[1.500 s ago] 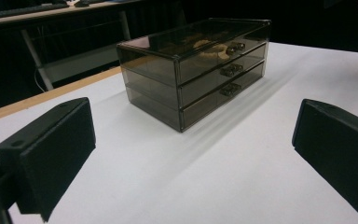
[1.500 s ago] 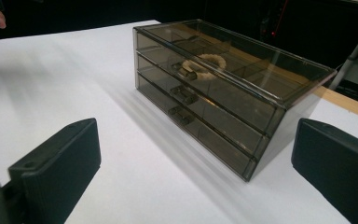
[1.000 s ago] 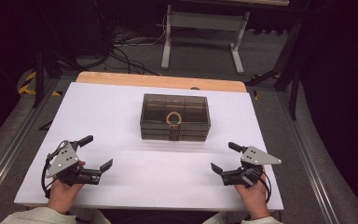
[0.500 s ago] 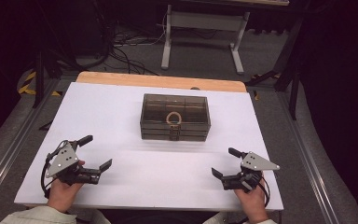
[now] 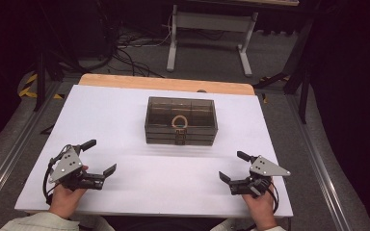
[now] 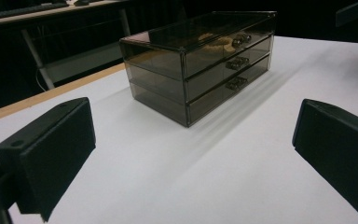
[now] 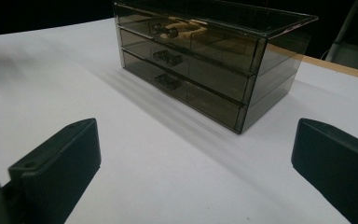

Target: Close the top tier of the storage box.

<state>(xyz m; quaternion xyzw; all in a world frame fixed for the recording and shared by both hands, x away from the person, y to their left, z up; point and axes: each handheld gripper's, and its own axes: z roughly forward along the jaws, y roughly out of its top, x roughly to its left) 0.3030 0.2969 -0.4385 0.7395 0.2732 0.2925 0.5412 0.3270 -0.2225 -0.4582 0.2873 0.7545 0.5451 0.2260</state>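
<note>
1. A small smoked-plastic drawer chest (image 5: 181,121) stands on the white desk (image 5: 125,125), toward the middle of its far half. It has three drawers stacked one above another, each with a small handle at the front, facing the person.
2. A pale ring-shaped object (image 5: 178,121) lies in the top drawer, seen through the tinted lid. What it is made of is hard to tell, and in both gripper views the dark plastic blurs it to a tan smudge.
3. The lower two drawers look dark; their contents cannot be made out.
4. The left gripper (image 5: 96,159) rests near the front left of the desk, held in the person's left hand (image 5: 66,197). Its fingers (image 6: 51,154) are spread wide apart and hold nothing. It is well apart from the chest.
5. The right gripper (image 5: 234,167) rests near the front right, in the right hand (image 5: 260,207). Its fingers (image 7: 58,165) are also wide apart and empty.
6. In each gripper view the fingers are cut off by the picture's bottom and side edges.
7. Bare white desk lies between both grippers and the chest; nothing stands in the way.
8. Beyond the desk's wooden far edge (image 5: 164,84) the room is dark: a metal stand (image 5: 207,33) and loose cables (image 5: 125,48) on the floor.
</note>
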